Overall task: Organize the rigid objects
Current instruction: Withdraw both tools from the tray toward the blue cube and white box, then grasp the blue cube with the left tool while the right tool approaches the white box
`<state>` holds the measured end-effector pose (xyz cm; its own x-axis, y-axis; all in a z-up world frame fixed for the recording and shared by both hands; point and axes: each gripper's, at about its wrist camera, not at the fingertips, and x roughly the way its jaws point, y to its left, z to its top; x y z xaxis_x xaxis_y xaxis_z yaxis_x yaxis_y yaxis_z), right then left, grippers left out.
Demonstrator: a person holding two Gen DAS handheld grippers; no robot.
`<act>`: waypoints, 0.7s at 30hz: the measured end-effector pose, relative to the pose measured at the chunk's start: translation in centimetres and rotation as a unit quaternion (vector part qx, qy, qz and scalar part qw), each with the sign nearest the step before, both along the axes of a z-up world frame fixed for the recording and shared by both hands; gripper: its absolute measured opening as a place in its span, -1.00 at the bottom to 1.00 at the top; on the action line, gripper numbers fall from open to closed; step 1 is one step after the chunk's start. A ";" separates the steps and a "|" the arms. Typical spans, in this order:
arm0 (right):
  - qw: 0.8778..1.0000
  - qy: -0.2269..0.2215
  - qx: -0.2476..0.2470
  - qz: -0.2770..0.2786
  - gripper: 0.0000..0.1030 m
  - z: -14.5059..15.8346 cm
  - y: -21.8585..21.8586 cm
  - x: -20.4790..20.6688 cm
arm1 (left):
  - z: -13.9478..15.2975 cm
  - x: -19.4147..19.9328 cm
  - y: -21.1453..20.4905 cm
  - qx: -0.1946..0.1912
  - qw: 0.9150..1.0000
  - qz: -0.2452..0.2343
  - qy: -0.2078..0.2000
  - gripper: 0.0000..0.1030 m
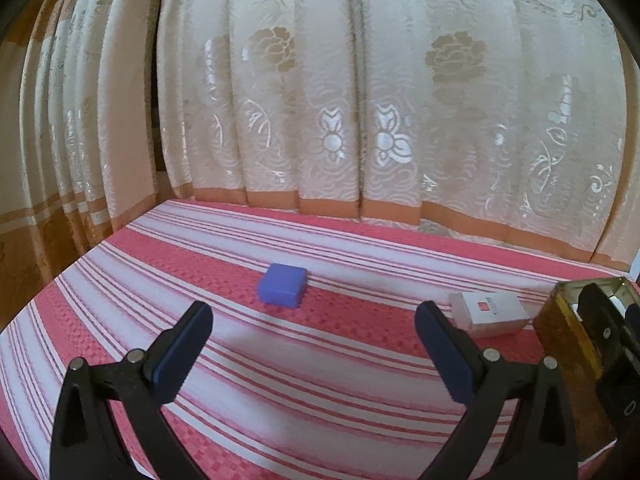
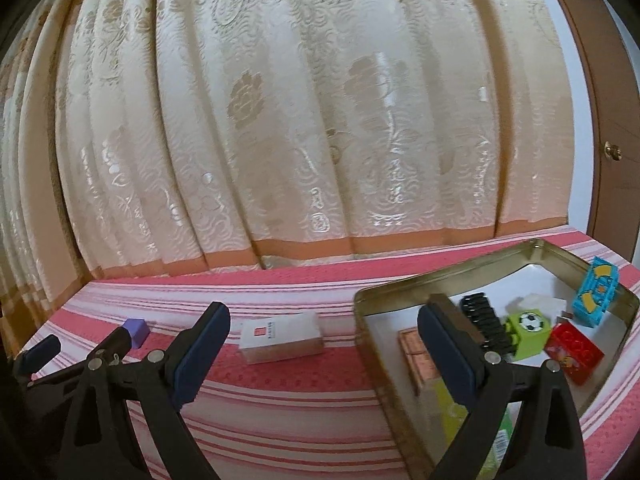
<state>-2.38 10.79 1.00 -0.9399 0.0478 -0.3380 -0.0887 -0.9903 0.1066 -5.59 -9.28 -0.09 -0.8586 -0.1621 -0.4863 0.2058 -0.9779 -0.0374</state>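
Both the left gripper [image 1: 313, 325] and right gripper [image 2: 323, 327] were spread wide, empty. A blue block [image 1: 283, 285] lay ahead on the striped cloth [image 1: 280, 380], bare cloth around it; a white box [image 2: 281, 337] lay beside the open tin [image 2: 404, 286].

left tool [image 1: 313, 335]: 2 matte black plastic arms, forked at the base | dark navy ribbed pads [image 1: 182, 354] on the inner faces | 2 round silver rivets per arm | right tool [image 2: 323, 338]: same black arms, navy pads [image 2: 200, 354], silver rivets at the pivots, fine moulded edges
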 end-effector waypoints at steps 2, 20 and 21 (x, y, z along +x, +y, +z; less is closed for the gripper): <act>1.000 -0.009 0.001 0.007 0.88 -0.1 -0.4 -0.5 | 0.0 -0.3 -0.5 -0.003 1.000 0.002 -0.002 0.99; 0.987 -0.151 -0.020 0.045 0.88 -2.7 -2.9 -7.6 | -1.6 -3.8 -6.8 0.037 0.997 0.030 -0.056 0.98; 0.987 -0.154 -0.017 0.042 0.88 -2.8 -3.0 -7.9 | -1.6 -4.0 -7.1 0.038 0.997 0.032 -0.058 0.98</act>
